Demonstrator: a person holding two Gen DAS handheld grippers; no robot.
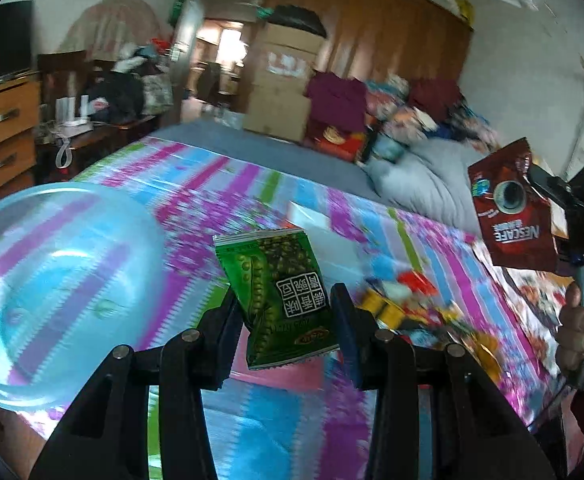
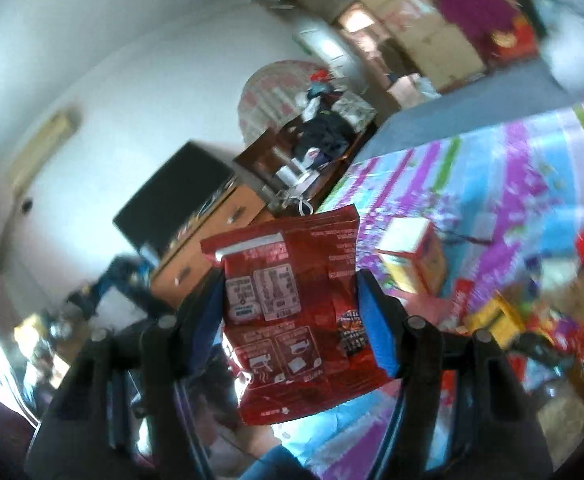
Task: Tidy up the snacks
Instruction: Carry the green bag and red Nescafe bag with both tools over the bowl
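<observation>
- While both packets hang in the air above the bed (image 1: 212,184), the step in hand looks like carrying, with neither snack set down yet.
- The left hand-held gripper (image 1: 288,320) pinches a green pea packet (image 1: 280,296) between its pads, upright over the striped sheet.
- The right hand-held gripper (image 2: 292,320) pinches a red Nescafe sachet (image 2: 296,320), also lifted clear; in the left view it shows at the right edge (image 1: 512,212).
- A clear blue bowl (image 1: 52,280) sits on the bed to the left, near the green packet.
- A loose snack pile (image 1: 412,304) lies to the right.
- The next move probably calls for swinging a packet over the bowl and spreading the pads there; whether the bowl is the target is only a guess.
</observation>
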